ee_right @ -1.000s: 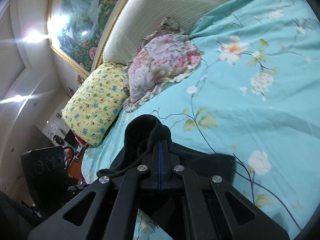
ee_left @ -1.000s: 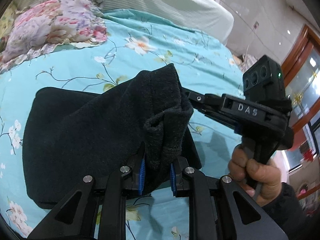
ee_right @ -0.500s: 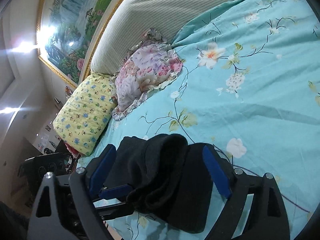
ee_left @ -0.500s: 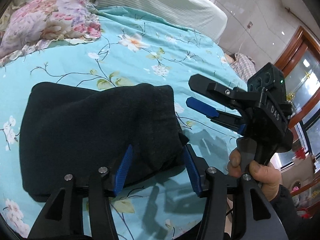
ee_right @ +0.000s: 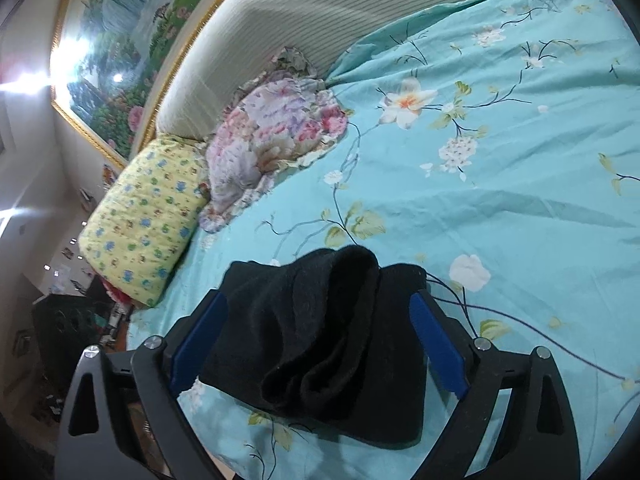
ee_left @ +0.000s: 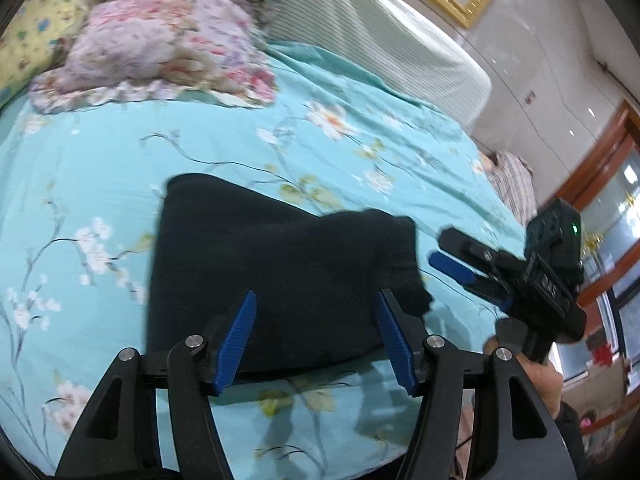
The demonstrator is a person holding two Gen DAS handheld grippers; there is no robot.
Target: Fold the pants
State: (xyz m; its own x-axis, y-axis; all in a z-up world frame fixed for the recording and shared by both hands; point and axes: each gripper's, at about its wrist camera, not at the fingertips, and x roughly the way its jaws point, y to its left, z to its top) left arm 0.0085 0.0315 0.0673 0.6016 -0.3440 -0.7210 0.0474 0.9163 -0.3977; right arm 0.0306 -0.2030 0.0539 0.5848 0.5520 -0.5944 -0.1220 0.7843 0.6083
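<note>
The black pants [ee_left: 280, 264] lie folded into a thick, roughly square bundle on the turquoise flowered bedsheet [ee_left: 100, 168]. My left gripper [ee_left: 316, 308] hovers over the bundle's near edge. Its jaws are opening, and the blue pads [ee_left: 236, 340] stand apart from the cloth without pressing it. In the right wrist view the pants [ee_right: 320, 340] show a rumpled folded end between the fingers of my right gripper [ee_right: 318, 304]. Those jaws are opening wide and grip nothing. From the left wrist view, the right gripper [ee_left: 440, 250] sits just right of the bundle, held by a hand [ee_left: 532, 376].
A pink floral pillow [ee_left: 160, 48] and a yellow patterned pillow [ee_right: 148, 216] lie at the head of the bed, against a striped padded headboard [ee_right: 304, 12]. A framed painting [ee_right: 132, 52] hangs above. The bed's near edge runs under both grippers. A wooden door frame [ee_left: 600, 168] stands at right.
Both grippers were shut on the raised end of the pants and have let go, their jaws spreading. The cloth dropped flat onto the bundle. The left gripper pulled back and rose a little.
</note>
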